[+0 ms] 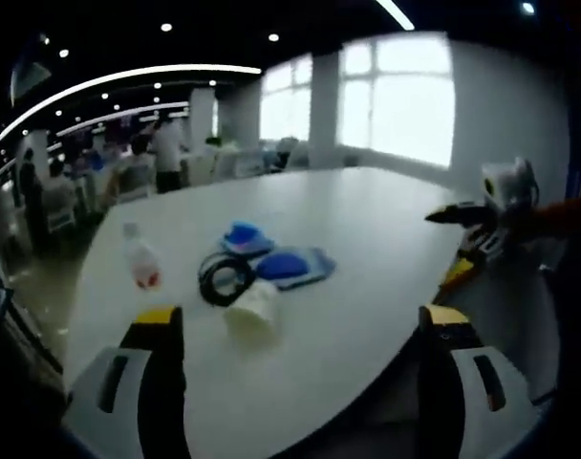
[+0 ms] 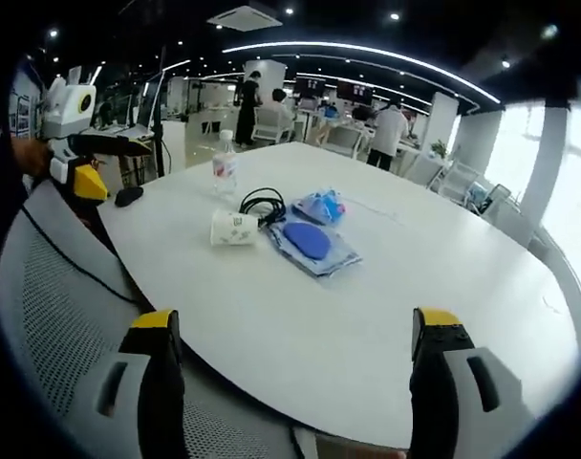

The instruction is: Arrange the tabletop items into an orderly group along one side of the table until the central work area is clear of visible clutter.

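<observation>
1. Left gripper and right gripper both had jaws spread apart, nothing held, each back at the table edge.
2. Clutter sat mid-table: tipped paper cup, black cable, water bottle, blue pad, blue bag.
3. Cup lay ahead of both grippers, nearest item, long axis roughly crosswise; which gripper was nearer could not be told.
</observation>
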The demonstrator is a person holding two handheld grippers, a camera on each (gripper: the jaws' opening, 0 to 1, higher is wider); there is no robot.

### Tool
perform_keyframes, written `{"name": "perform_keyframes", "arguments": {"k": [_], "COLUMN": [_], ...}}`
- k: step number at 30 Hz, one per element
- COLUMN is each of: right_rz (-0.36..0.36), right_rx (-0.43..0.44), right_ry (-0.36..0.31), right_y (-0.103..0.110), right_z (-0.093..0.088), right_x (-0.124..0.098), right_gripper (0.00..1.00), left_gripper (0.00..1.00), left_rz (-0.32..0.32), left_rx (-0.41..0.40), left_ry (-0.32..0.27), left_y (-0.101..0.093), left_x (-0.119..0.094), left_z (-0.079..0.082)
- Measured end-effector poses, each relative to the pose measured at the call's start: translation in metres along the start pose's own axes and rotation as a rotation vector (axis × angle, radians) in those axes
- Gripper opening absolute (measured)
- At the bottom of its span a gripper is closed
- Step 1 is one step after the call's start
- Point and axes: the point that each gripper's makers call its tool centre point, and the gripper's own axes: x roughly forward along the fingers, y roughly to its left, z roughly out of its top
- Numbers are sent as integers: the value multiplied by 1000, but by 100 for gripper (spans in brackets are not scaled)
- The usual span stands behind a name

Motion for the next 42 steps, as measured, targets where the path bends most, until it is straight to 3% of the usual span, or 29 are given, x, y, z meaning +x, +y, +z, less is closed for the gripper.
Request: {"name": "perform_keyframes", "arguments": {"k": [3, 4, 5, 9, 13, 15, 22, 25, 27, 31, 33, 42], "right_rz": [3, -4, -8, -13, -11, -14, -6, 14, 17, 17, 11, -13], "right_rx": [2, -53, -53, 1, 26, 40, 22, -28, -58, -66, -70, -76], "right_ry": [7, 18, 2, -34, -25, -32, -29, -20, -10, -19, -17, -33], "right_y": [6, 4, 4, 0, -1, -3, 1, 8, 10, 9, 9, 4], "right_z": [-6, -6, -3, 3, 3, 7, 6, 2, 0, 1, 0, 2], "right_x": [3, 3, 3, 1, 1, 1, 5, 6, 7, 7, 7, 6], "right_gripper": [100, 100, 100, 100, 100, 100, 100, 100, 100, 100, 100, 97], "left_gripper": [100, 100, 100, 100, 100, 100, 100, 100, 100, 100, 100, 100], "left_rz": [5, 7, 13, 18, 23, 35, 33, 28, 23, 6, 22, 27], "left_rx": [6, 7, 12, 36, 22, 53, -2, 19, 137, 123, 142, 161], "left_ry": [-11, -14, -36, -59, -65, -57, -30, -32, -8, -30, -68, -47], "left_y": [0, -1, -1, -2, 2, 6, 6, -2, -4, -7, -5, -4], "left_x": [0, 0, 0, -1, -5, -10, -11, -8, -5, -5, -6, -3], "left_z": [0, 0, 3, 7, 11, 11, -8, -12, -15, -14, -10, -14]}}
